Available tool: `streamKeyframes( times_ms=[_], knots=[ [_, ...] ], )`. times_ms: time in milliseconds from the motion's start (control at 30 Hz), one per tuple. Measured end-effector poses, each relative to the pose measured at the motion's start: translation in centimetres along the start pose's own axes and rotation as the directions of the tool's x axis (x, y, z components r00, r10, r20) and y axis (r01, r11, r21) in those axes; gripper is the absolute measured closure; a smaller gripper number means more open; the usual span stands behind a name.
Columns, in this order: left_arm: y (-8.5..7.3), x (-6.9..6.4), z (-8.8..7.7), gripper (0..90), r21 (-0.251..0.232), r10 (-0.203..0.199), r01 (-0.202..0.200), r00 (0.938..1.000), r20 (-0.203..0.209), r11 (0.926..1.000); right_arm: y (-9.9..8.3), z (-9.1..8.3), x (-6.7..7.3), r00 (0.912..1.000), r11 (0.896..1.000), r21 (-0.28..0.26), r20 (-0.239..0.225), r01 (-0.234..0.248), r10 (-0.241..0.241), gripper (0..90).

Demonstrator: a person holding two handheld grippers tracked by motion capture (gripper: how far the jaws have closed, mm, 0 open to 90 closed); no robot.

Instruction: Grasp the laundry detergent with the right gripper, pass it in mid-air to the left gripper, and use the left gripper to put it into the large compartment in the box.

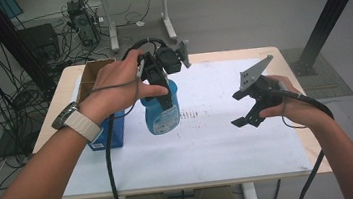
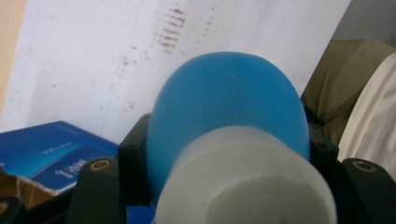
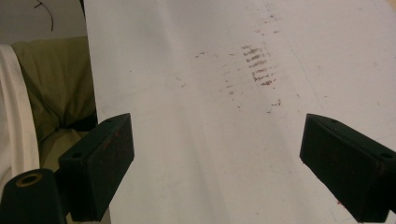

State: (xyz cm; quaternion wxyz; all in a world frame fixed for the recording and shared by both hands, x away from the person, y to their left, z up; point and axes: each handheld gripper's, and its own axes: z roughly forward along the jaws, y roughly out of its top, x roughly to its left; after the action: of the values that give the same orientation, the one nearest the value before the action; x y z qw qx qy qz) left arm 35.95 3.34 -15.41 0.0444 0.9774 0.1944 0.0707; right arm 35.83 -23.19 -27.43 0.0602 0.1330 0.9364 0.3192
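A blue bottle (image 1: 162, 115) with a white cap hangs above the white sheet (image 1: 210, 146), held near its top by my left gripper (image 1: 164, 93). In the left gripper view the bottle's blue shoulder (image 2: 224, 102) and white cap (image 2: 243, 182) sit tight between the two black jaws. My right gripper (image 1: 239, 108) hovers over the right part of the table, apart from the bottle. Its jaws stand wide apart with nothing between them; in the right gripper view (image 3: 231, 158) there is bare white sheet (image 3: 187, 116) behind them.
A blue box (image 1: 110, 132) lies at the table's left edge, with an open cardboard box (image 1: 92, 75) behind it. Brown smudges (image 1: 193, 113) mark the sheet's middle. The person's lap (image 3: 56, 84) lies past the near table edge. Cables and stands crowd the floor beyond.
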Motion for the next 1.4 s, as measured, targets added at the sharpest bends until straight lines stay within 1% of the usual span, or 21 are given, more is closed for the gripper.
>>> streamKeyframes(
  times_ms=[100,167,267,333,400,533,633,700,733,833,867,967,1000,1033,1067,1100,1200,1233,1333,1367,1400],
  knots=[
    [0.0,0.2,-0.7,37.1,0.007,-0.039,0.039,0.9992,-0.010,0.9992,-0.2,-0.2,-0.1,1.0000,1.000,0.013,0.002,-0.004,0.004,9.9],
    [-0.1,0.4,-1.2,37.1,0.006,-0.072,0.072,0.9973,-0.014,0.9974,-0.3,-0.4,-0.2,0.9999,1.000,0.024,0.008,-0.007,0.007,10.0],
    [-0.2,0.8,-1.9,37.1,0.008,-0.130,0.130,0.9912,-0.024,0.9914,-0.5,-0.6,-0.4,0.9999,0.999,0.038,0.016,-0.007,0.006,10.0],
    [-0.3,1.1,-2.3,37.2,0.006,-0.156,0.156,0.9873,-0.030,0.9877,-0.6,-0.8,-0.5,0.9998,0.999,0.040,0.018,-0.009,0.008,10.0],
    [-0.5,1.5,-2.6,37.1,0.005,-0.188,0.188,0.9815,-0.035,0.9821,-0.7,-1.0,-0.5,0.9998,0.999,0.035,0.015,-0.011,0.011,10.0],
    [-0.7,2.0,-2.9,37.1,0.011,-0.217,0.218,0.9749,-0.048,0.9759,-0.8,-1.3,-0.4,0.9998,1.000,0.029,0.015,-0.011,0.011,10.1],
    [-0.8,2.4,-3.1,37.2,0.012,-0.243,0.244,0.9684,-0.055,0.9697,-0.8,-1.4,-0.4,0.9999,0.999,0.031,0.014,-0.007,0.007,10.1],
    [-0.8,2.7,-3.4,37.2,0.015,-0.273,0.275,0.9602,-0.058,0.9614,-0.7,-1.5,-0.4,1.0000,1.000,0.019,0.005,-0.008,0.008,10.1],
    [-0.9,2.8,-3.5,37.1,0.015,-0.277,0.279,0.9589,-0.060,0.9603,-0.6,-1.6,-0.3,1.0000,1.000,0.014,0.002,-0.005,0.005,10.2],
    [-0.9,3.3,-4.1,37.2,0.015,-0.310,0.312,0.9479,-0.073,0.9501,-0.5,-1.7,-0.4,1.0000,1.000,0.017,0.008,-0.004,0.004,10.3],
    [-1.0,3.5,-4.4,37.2,0.009,-0.326,0.328,0.9419,-0.079,0.9446,-0.5,-1.7,-0.4,1.0000,1.000,0.020,0.009,-0.002,0.002,10.3],
    [-1.3,4.1,-5.1,37.2,0.000,-0.360,0.361,0.9288,-0.089,0.9325,-0.6,-1.7,-0.6,0.9999,1.000,0.029,0.011,-0.004,0.004,10.3],
    [-1.4,4.3,-5.4,37.1,-0.002,-0.376,0.377,0.9222,-0.092,0.9262,-0.6,-1.7,-0.6,0.9999,1.000,0.030,0.011,-0.004,0.004,10.3],
    [-1.5,4.5,-5.6,37.1,-0.006,-0.384,0.385,0.9186,-0.094,0.9228,-0.6,-1.7,-0.7,0.9999,0.999,0.033,0.012,-0.003,0.003,10.2],
    [-1.6,4.7,-5.8,37.2,-0.008,-0.396,0.398,0.9130,-0.096,0.9175,-0.7,-1.6,-0.7,0.9999,0.999,0.037,0.011,-0.003,0.002,10.3],
    [-1.8,4.9,-5.9,37.2,-0.008,-0.402,0.403,0.9105,-0.096,0.9151,-0.7,-1.6,-0.7,0.9999,0.999,0.037,0.011,-0.002,0.002,10.3],
    [-2.2,5.5,-6.3,37.2,-0.014,-0.432,0.432,0.8967,-0.098,0.9016,-0.7,-1.5,-0.8,0.9999,0.999,0.040,0.010,-0.004,0.004,10.3],
    [-2.3,5.7,-6.4,37.2,-0.013,-0.441,0.442,0.8916,-0.101,0.8967,-0.8,-1.5,-0.8,0.9999,0.999,0.038,0.011,-0.005,0.005,10.3],
    [-2.7,6.2,-6.5,37.2,-0.016,-0.476,0.477,0.8737,-0.102,0.8790,-0.8,-1.4,-0.9,0.9999,0.999,0.046,0.011,-0.005,0.004,10.4],
    [-2.9,6.5,-6.6,37.2,-0.017,-0.492,0.493,0.8646,-0.102,0.8699,-0.8,-1.4,-0.9,0.9999,0.999,0.046,0.011,-0.004,0.004,10.4],
    [-3.0,6.6,-6.7,37.2,-0.016,-0.504,0.505,0.8575,-0.105,0.8630,-0.8,-1.4,-0.9,0.9999,0.999,0.045,0.011,-0.004,0.004,10.5]
  ],
)
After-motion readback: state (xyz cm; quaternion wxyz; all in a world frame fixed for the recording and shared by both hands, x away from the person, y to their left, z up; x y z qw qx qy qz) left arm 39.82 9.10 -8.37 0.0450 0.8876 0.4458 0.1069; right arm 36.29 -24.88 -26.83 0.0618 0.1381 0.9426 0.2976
